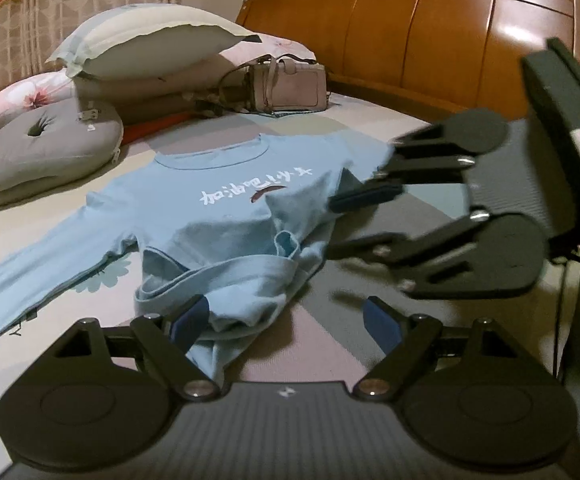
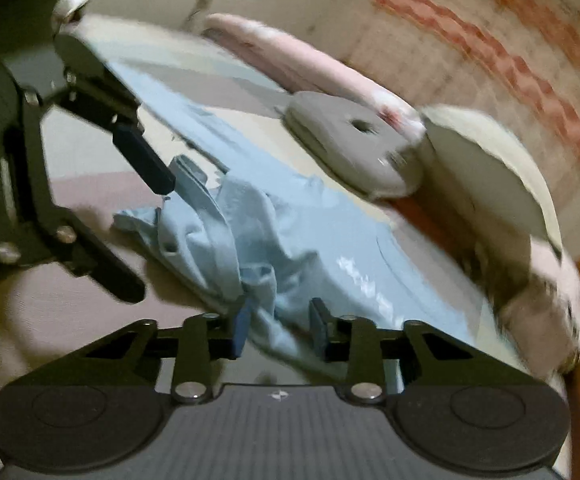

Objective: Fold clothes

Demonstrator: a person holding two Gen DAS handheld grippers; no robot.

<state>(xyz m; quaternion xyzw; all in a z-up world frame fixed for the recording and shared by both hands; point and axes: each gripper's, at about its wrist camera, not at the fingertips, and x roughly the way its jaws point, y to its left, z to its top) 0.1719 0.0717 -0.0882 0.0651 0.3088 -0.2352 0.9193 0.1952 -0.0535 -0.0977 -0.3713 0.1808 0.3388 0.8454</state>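
A light blue long-sleeved shirt (image 1: 218, 216) with white lettering lies on the bed, collar toward the headboard. One sleeve stretches out to the left, and the hem is bunched up near me. My left gripper (image 1: 286, 324) is open just in front of the bunched hem, its left finger against the cloth. My right gripper (image 1: 331, 225) comes in from the right at the shirt's side, jaws apart. In the blurred right wrist view, the shirt (image 2: 309, 240) runs between the spread fingers of the right gripper (image 2: 280, 326), with the left gripper (image 2: 150, 238) open at upper left.
A grey ring cushion (image 1: 50, 148), stacked pillows (image 1: 150, 40) and a beige handbag (image 1: 286, 88) sit at the head of the bed. Behind them are the wooden headboard (image 1: 429, 40) and a curtain (image 1: 30, 20) at the left. Patterned bedsheet (image 1: 329, 320) surrounds the shirt.
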